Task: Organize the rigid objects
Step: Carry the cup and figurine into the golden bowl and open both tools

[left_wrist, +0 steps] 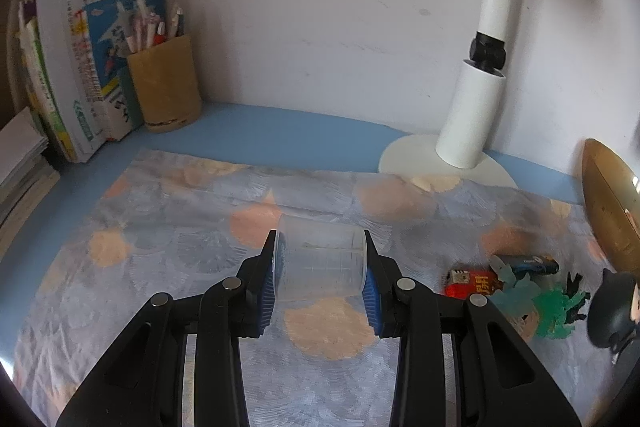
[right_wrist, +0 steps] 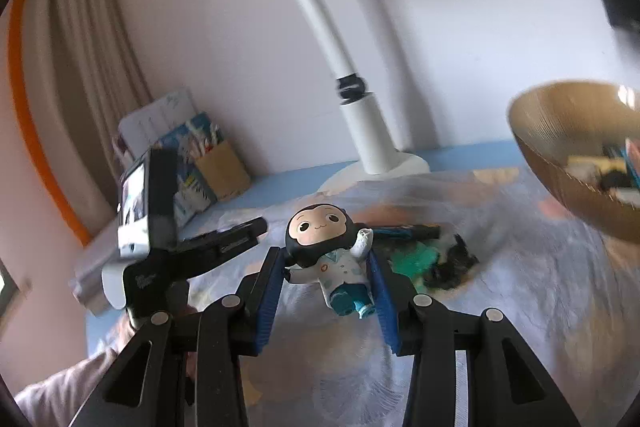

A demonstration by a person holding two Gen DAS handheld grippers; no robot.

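Left tool (left_wrist: pixel 320 259): blue pads clamped on a clear plastic measuring cup (left_wrist: pixel 322 261), one pad on each side wall. Cup lies on its side between the pads, graduation marks faintly visible, lifted clear of the patterned cloth (left_wrist: pixel 168 227) beneath it.

Right tool (right_wrist: pixel 326 267): pads closed on a small figurine (right_wrist: pixel 330 255) with a dark round head, white coat and teal legs. Figurine is held at the torso, head pointing away from the tool, legs toward it, tilted slightly.

Outward from the left tool: to its right on the cloth sit a red packet (left_wrist: pixel 474 283), a dark pen-like item (left_wrist: pixel 532 263) and a green-haired figure (left_wrist: pixel 536 311), close together and partly overlapping. Ahead and to the right stands a white desk lamp (left_wrist: pixel 468 123) on its round base. Ahead and far left, a brown pen holder (left_wrist: pixel 166 89) stands beside upright books (left_wrist: pixel 76 75), against the wall on the blue tabletop (left_wrist: pixel 280 131).

Outward from the right tool: just beyond the figurine lies the same green figure (right_wrist: pixel 416 259), blurred, with something dark beside it; identity unclear. To the upper right is a brown bowl (right_wrist: pixel 560 155) holding several small items, too blurred to name. To the left the other handheld tool shows in part, a sleeve (right_wrist: pixel 60 391) below it.
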